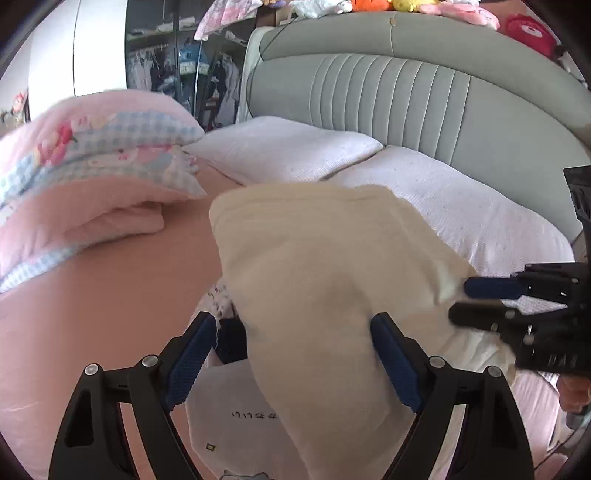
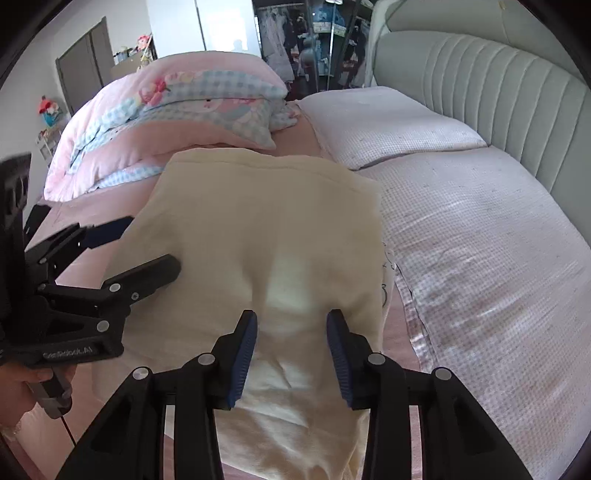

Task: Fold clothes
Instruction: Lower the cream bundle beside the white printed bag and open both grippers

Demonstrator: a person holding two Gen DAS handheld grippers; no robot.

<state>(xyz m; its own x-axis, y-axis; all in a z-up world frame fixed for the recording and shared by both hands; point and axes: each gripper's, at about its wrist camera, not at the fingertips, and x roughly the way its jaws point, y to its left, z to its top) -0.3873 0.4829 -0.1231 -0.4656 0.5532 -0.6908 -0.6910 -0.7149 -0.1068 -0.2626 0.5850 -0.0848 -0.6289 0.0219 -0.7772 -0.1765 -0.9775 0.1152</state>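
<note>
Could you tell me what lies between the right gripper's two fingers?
In the right wrist view, the cream garment fills the gap of the right gripper.

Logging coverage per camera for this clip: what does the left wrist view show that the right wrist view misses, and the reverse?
Only the left wrist view shows plush toys atop the headboard and white printed fabric under the cream garment. Only the right wrist view shows a brown door and a hand holding the left claw. Both show the cream garment on the bed, the pink quilt, white pillows and grey headboard.
</note>
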